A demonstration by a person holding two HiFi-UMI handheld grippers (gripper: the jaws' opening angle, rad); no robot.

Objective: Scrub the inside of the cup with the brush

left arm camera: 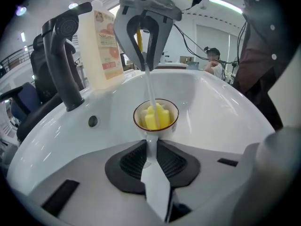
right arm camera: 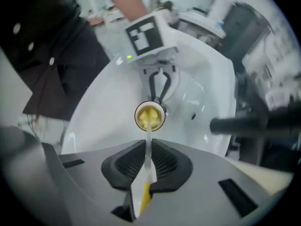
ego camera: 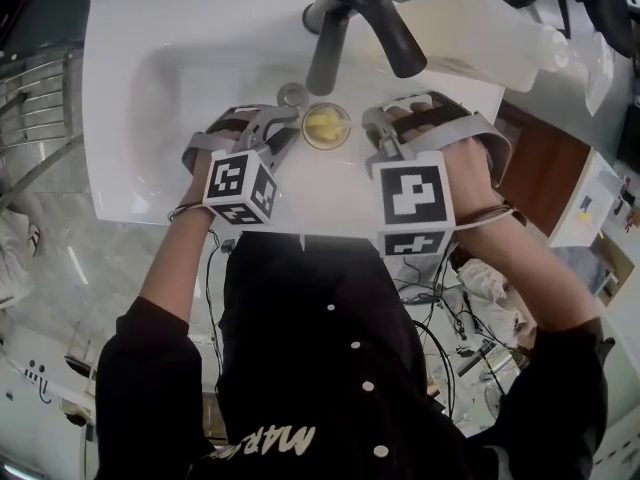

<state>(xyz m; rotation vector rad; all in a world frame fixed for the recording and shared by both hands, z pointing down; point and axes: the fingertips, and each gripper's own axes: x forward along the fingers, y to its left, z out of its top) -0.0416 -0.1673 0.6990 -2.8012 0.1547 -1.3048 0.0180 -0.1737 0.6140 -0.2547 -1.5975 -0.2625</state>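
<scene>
Left gripper point(left arm camera: 151, 149) clamped on cup point(ego camera: 326, 125) handle, mid-basin of sink point(ego camera: 130, 88) beside drain point(ego camera: 292, 94); right gripper point(right arm camera: 147, 157) clenched on brush point(right arm camera: 148, 138), yellow head inside cup: brace cup, sweep wall then bottom.

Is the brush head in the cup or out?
In. The yellow head of the brush sits within the rim of the cup, its handle clamped in the right hand-held gripper.
</scene>
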